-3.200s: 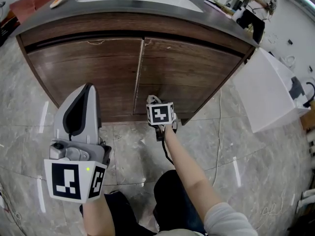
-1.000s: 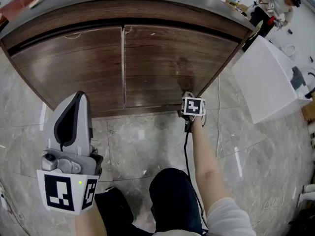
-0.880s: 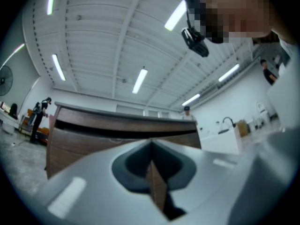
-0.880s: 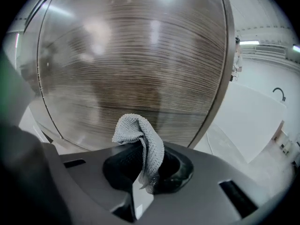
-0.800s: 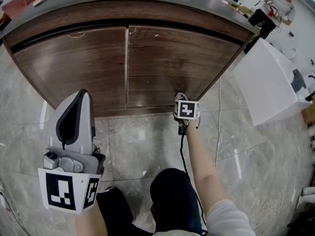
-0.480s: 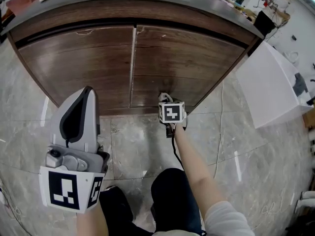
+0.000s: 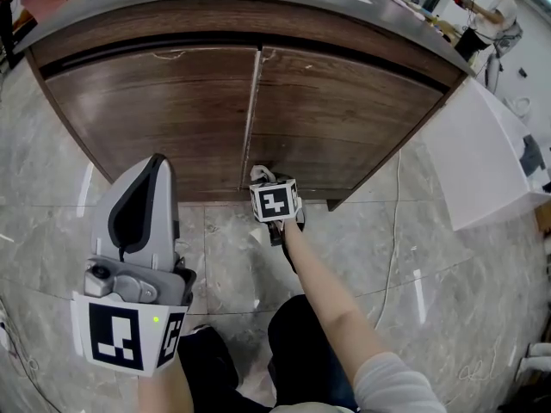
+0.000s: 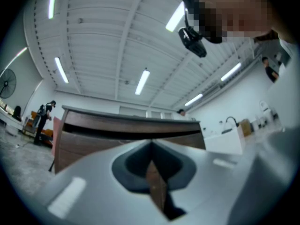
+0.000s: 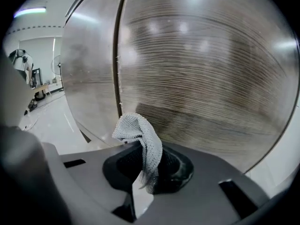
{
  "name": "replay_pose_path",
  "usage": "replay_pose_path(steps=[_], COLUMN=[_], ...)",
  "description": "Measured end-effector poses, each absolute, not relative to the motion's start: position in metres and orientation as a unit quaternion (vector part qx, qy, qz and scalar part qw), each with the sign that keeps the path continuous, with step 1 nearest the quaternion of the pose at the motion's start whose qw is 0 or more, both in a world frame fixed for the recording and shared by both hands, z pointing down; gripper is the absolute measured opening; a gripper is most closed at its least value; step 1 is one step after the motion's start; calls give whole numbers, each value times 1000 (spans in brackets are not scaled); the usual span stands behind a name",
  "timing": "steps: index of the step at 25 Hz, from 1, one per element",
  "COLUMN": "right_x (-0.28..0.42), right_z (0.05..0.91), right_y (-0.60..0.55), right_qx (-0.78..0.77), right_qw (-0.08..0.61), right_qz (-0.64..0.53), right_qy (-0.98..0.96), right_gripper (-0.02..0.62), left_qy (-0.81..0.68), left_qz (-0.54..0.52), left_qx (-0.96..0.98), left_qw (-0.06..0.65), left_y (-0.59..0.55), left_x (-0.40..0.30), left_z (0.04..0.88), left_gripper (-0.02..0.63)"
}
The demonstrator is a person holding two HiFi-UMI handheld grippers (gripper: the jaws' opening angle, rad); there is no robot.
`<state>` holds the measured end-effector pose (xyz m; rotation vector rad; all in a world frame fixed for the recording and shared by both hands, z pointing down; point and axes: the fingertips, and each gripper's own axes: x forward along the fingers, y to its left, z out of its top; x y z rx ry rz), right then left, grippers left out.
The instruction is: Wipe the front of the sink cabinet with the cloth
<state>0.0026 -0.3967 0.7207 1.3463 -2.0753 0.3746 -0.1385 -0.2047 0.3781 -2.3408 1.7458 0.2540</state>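
The head camera sits high up and looks steeply down. It sees the floor point(image 7: 448, 231) below and the sink cabinet point(image 7: 344, 119) at 12 o'clock. The camera on the left gripper point(image 7: 157, 162) sits low, well back from the cabinet, and tips up, so it sees the ceiling point(image 8: 117, 41) too. The camera on the right gripper point(image 7: 261, 177) faces the cabinet from very near, and wood fills its view. All three views share the cabinet front.

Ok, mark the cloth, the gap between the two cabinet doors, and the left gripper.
cloth point(image 9: 145, 144), right gripper view, middle of its grey fold.
door gap point(image 7: 251, 119), head view, halfway along the seam.
left gripper point(image 7: 157, 163), head view, tip of its closed tongs.
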Motion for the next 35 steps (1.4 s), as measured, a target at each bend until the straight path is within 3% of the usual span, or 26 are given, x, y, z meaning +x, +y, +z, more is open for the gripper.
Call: replay_pose_path(steps=[16, 35], right_x=[7, 179], right_z=[775, 773], right_y=[-395, -414], right_qx=[517, 636], right_qw=[348, 315], right_qz=[172, 208], right_qy=[-763, -673], right_gripper=[40, 41], left_qy=[591, 576], left_qz=[88, 74], left_qx=[-795, -808], left_qw=[99, 100], left_y=[-207, -210], left_x=[-150, -127], left_z=[382, 388], left_gripper=[6, 5])
